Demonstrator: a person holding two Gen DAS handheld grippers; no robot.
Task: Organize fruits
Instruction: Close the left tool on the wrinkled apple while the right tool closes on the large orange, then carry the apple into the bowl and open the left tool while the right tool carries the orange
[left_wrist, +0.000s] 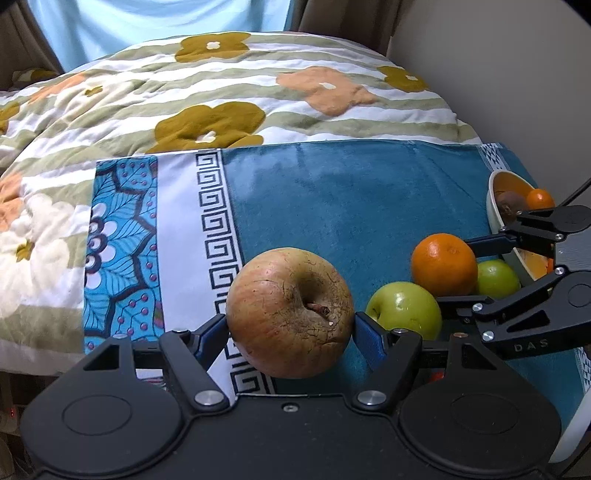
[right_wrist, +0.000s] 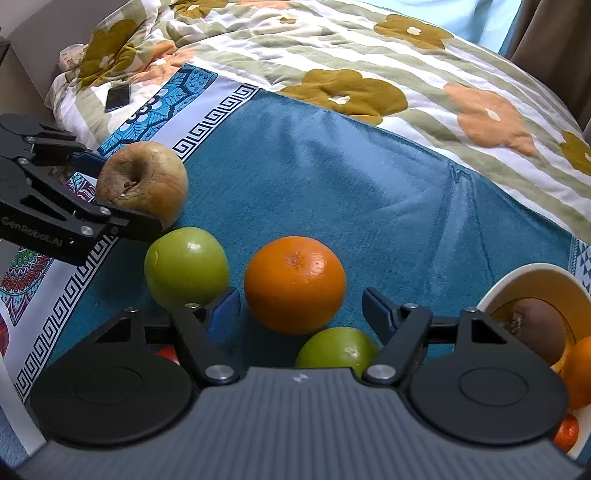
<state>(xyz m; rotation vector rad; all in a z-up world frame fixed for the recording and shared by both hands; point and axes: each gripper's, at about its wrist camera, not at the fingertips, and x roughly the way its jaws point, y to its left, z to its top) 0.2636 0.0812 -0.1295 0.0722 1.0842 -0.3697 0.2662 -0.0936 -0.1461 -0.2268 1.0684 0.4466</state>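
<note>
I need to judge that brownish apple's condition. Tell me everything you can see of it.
The apple is large and round, dull brown-yellow with faint red streaks. Its skin looks wrinkled and finely cracked, with a short dry stem in a deep dimple that faces the left wrist camera. It sits between the blue pads of the left gripper, which press on both its sides, near where the white patterned border of the cloth meets the teal. A green apple lies close beside it.

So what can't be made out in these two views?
- Bowl: right wrist view, cut by the right edge and the right gripper; fruit count unknown.
- Small red thing: hidden behind that gripper's frame.
- Second green apple: lower half covered by the gripper body.
- Brown apple in the left gripper: underside unseen.
</note>
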